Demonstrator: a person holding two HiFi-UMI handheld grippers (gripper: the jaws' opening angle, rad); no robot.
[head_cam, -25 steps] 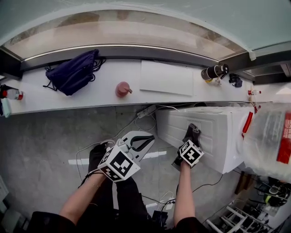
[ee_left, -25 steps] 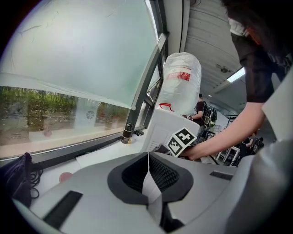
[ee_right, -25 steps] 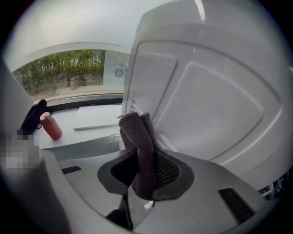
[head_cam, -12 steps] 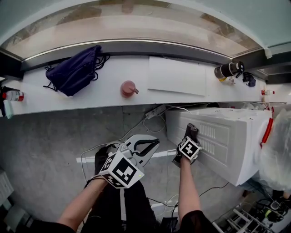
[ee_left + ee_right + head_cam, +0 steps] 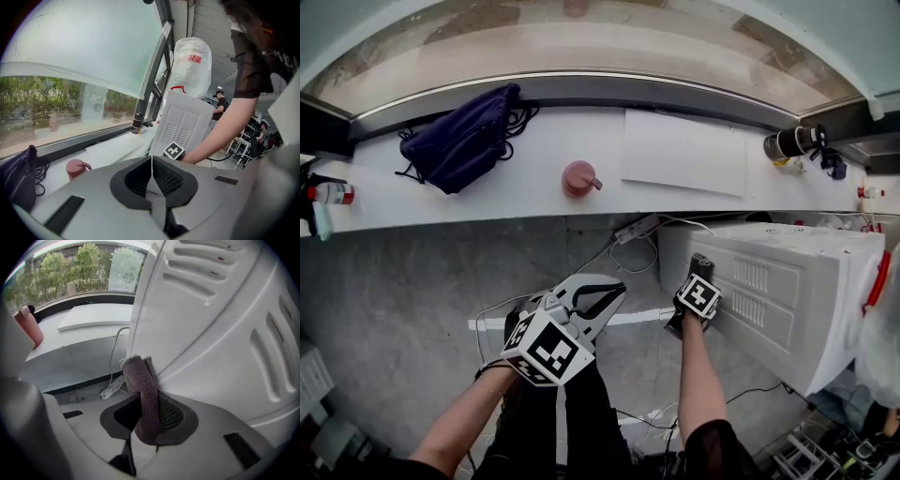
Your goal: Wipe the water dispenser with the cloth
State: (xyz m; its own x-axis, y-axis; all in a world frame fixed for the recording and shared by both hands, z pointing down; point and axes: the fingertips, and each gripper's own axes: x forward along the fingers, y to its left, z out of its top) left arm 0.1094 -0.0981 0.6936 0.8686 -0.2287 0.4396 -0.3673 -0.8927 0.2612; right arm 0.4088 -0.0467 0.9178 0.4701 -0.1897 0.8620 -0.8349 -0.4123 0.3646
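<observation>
One cloth (image 5: pixel 140 383), clamped in right gripper (image 5: pixel 149 412), against water dispenser (image 5: pixel 211 333) (white, vented), left gripper (image 5: pixel 151 177) clenched.

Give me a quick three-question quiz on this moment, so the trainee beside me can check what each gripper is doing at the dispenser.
1. True or false: the left gripper holds the cloth.
2. The cloth's tip is up against: A) the water dispenser, on its white panel; B) the pink cup; C) the dark bag.
3. Fill in: the right gripper has its jaws ____ on the cloth.
Key: 1 false, its jaws are together with nothing between them; 2 A; 3 shut.
</observation>
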